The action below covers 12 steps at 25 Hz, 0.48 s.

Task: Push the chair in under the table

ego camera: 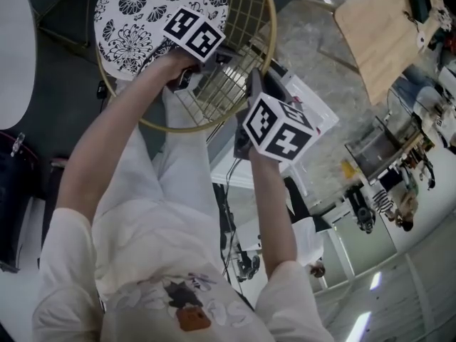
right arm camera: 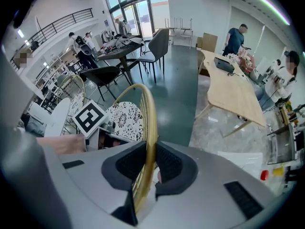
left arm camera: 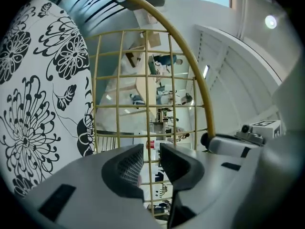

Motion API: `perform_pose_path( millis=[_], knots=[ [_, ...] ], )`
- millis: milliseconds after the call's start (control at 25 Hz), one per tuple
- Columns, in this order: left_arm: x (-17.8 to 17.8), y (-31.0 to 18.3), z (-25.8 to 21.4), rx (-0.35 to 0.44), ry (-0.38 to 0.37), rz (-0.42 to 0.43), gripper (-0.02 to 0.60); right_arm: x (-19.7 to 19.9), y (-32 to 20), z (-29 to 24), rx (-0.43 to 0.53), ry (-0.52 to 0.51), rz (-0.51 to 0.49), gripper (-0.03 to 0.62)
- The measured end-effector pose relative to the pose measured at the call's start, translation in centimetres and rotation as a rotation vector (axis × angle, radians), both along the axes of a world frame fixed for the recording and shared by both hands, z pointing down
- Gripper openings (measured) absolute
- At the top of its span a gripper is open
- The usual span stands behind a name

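Note:
The chair has a round black-and-white flowered seat (ego camera: 142, 13) (left arm camera: 33, 104) and a gold wire-grid back (ego camera: 228, 84) framed by a gold rim (right arm camera: 149, 123). My left gripper (ego camera: 214, 66) (left arm camera: 151, 168) reaches into the grid from the seat side. It is open, with one thin upright wire (left arm camera: 147, 128) in the gap, close to the left pad and not pinched. My right gripper (ego camera: 258, 84) (right arm camera: 151, 168) comes down on the top of the back and is shut on the gold rim. The left gripper's marker cube (right arm camera: 89, 118) shows beside the seat (right arm camera: 126, 120).
A white round table (ego camera: 14, 48) stands at the left, a dark bag (ego camera: 14, 191) below it. A wooden table (ego camera: 385, 27) is at the upper right, with a white sheet (ego camera: 313, 112) on the floor near it. Dark chairs (right arm camera: 102, 75) and people stand farther off.

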State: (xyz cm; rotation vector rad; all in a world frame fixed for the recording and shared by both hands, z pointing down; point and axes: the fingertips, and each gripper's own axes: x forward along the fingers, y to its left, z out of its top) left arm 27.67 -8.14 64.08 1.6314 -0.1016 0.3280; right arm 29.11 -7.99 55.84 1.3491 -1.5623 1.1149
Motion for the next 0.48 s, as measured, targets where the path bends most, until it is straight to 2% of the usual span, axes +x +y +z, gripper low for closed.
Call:
perform_pose_path(
  millis=[40, 80, 120, 240, 480],
  knots=[
    [0.02, -0.03, 0.14, -0.01, 0.003, -0.011, 0.106, 0.01, 0.04, 0.06, -0.001, -0.003, -0.002, 0.066],
    [0.0, -0.1, 0.28, -0.021, 0.006, -0.023, 0.028, 0.04, 0.04, 0.11, -0.001, -0.005, -0.004, 0.066],
    [-0.01, -0.18, 0.4, -0.034, 0.008, -0.034, 0.009, 0.09, 0.01, 0.14, 0.0, -0.006, -0.005, 0.066],
    [0.03, -0.25, 0.46, -0.047, 0.008, -0.039, 0.008, 0.19, -0.03, 0.18, -0.001, -0.008, -0.005, 0.066],
    [-0.22, -0.27, 0.54, -0.038, -0.042, -0.021, 0.008, 0.07, -0.09, 0.17, -0.006, -0.013, -0.008, 0.066]
  ],
)
